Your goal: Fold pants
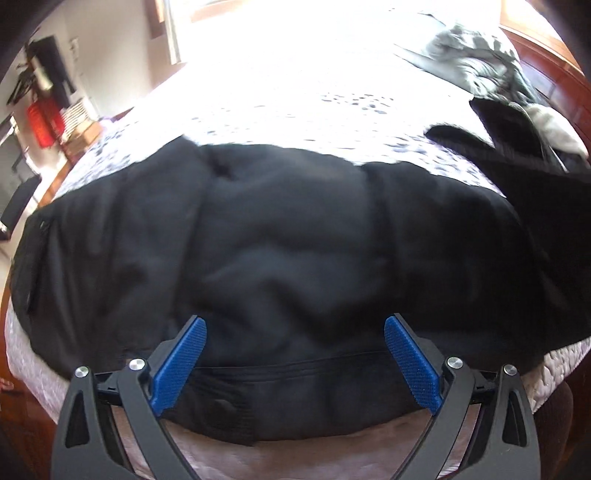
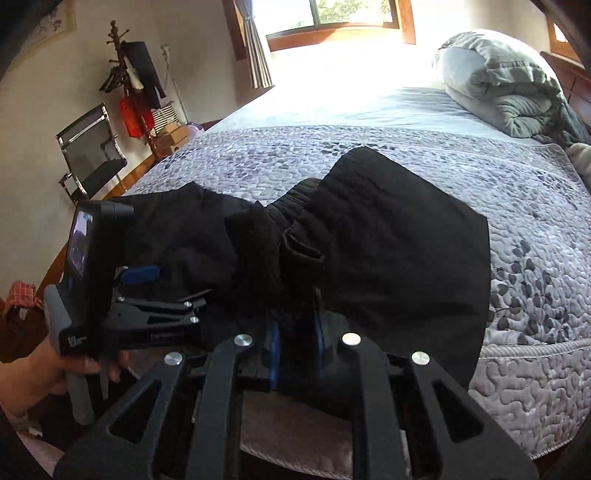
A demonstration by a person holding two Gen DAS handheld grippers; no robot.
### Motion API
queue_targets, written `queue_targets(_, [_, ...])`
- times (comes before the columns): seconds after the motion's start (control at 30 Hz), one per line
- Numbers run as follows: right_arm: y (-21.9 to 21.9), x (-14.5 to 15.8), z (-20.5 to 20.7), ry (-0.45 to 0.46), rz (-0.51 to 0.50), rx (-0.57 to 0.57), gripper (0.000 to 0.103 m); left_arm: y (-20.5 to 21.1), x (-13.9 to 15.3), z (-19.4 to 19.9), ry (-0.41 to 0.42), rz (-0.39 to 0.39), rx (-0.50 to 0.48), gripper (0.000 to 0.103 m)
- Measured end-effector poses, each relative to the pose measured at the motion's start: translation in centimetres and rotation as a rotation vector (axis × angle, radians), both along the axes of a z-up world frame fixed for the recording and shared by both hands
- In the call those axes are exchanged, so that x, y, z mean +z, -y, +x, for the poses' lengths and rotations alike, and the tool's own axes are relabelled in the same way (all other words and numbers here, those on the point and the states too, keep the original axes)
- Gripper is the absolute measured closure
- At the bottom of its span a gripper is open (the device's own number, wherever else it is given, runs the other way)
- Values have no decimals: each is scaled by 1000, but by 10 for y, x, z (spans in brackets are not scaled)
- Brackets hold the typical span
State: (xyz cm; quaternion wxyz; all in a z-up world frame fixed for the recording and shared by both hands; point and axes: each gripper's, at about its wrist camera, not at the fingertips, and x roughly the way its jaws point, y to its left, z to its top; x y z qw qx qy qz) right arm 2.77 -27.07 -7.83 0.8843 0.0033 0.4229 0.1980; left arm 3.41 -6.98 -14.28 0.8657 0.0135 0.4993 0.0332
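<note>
A grey quilted bedspread with a pebble-and-leaf pattern point(image 2: 517, 236) covers the bed, and a paler sheet lies beyond it toward the sunlit wood-framed window point(image 2: 332, 18). A bundled grey-green duvet point(image 2: 506, 85) sits at the far right of the mattress, near the reddish wooden headboard point(image 1: 554, 70). Against the cream wall stands a dark wooden coat rack point(image 2: 122, 62) with dark clothes and a red bag point(image 2: 135, 116) hanging on it. Just beside it is a black mesh chair with a metal frame point(image 2: 92, 151), and a striped curtain point(image 2: 256, 48) hangs left of the window.
</note>
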Motion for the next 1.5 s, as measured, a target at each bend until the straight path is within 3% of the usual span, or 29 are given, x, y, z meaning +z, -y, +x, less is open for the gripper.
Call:
queue_targets(0.17, [-41, -13, -5, -26, 37, 95, 90, -40, 5, -13, 17, -8, 85, 5])
queue_targets(0.33, [-61, -38, 4, -80, 21, 108, 89, -71, 8, -24, 24, -10, 149, 5])
queue_targets(0.5, [-69, -61, 5, -139, -7, 123, 79, -84, 0, -27, -6, -34, 163, 4])
queue_targets(0.53, [-69, -58, 3, -143, 5, 131, 71, -84, -1, -28, -7, -31, 158, 4])
queue_targets(0.57, [-67, -53, 0, -160, 35, 147, 47, -83, -1, -28, -4, -31, 155, 4])
queue_targets(0.63, [-66, -37, -10, -149, 76, 175, 20, -83, -1, -28, 1, -38, 153, 4])
queue_targets(0.73, [-68, -15, -22, -58, 44, 180, 25, -88, -2, -32, 4, -51, 152, 4])
queue_targets(0.8, [-68, -12, -18, -58, 23, 154, 33, -91, -5, -26, 5, -53, 150, 4])
queue_targets(0.93, [-79, -27, -10, -121, -35, 145, 35, -80, -4, -27, 3, -55, 142, 4])
queue_targets(1.03, [-82, -41, -2, -162, -105, 91, 60, -84, -4, -28, 0, -67, 141, 4])
queue_targets(1.1, [-79, -46, -1, -171, -86, 70, 64, -86, -5, -29, 0, -73, 137, 4])
queue_targets(1.13, [-77, -46, -1, -181, -65, 69, 76, -89, -6, -29, 2, -75, 134, 4])
queue_targets(1.27, [-77, -34, 1, -170, -43, 66, 93, -90, -7, -30, 7, -86, 129, 4])
queue_targets(1.5, [-98, -14, 2, -171, 27, 132, 94, -93, -7, -27, -2, -103, 125, 4])
